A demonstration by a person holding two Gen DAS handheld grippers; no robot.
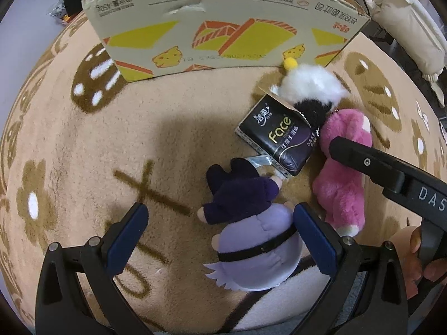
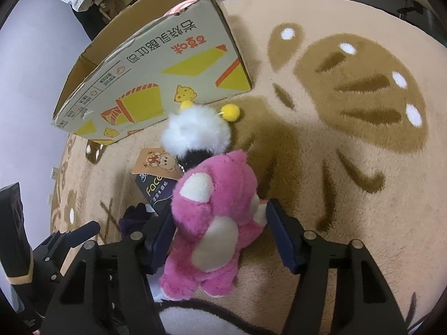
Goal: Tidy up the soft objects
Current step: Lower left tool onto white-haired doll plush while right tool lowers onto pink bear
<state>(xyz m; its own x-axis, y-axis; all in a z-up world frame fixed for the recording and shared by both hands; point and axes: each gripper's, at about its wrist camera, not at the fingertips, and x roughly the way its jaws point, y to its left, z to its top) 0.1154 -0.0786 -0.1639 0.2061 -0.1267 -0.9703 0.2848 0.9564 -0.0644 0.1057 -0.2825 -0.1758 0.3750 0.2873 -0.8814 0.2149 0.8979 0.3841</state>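
A pink plush bear [image 2: 212, 217] lies on the rug between the fingers of my right gripper [image 2: 220, 237]. The left pad touches its fur, while a strip of rug shows before the right pad, so the jaws stand open around it. My left gripper [image 1: 223, 237] is open over a purple doll [image 1: 251, 217], which lies close to the right finger. Beyond them are a black tissue pack [image 1: 279, 136] and a white-and-black fluffy toy [image 1: 310, 86] with yellow pom-poms. An open cardboard box [image 1: 223, 28] stands behind. One of the right gripper's fingers [image 1: 352, 153] crosses the pink bear [image 1: 343, 189].
Everything rests on a beige round rug [image 2: 335, 167] with brown patterns. A hand [image 1: 413, 251] holds the right gripper's handle. A cream padded jacket [image 1: 405, 14] lies beyond the rug at the upper right. Bare floor [image 2: 33, 83] borders the rug beside the box [image 2: 156, 78].
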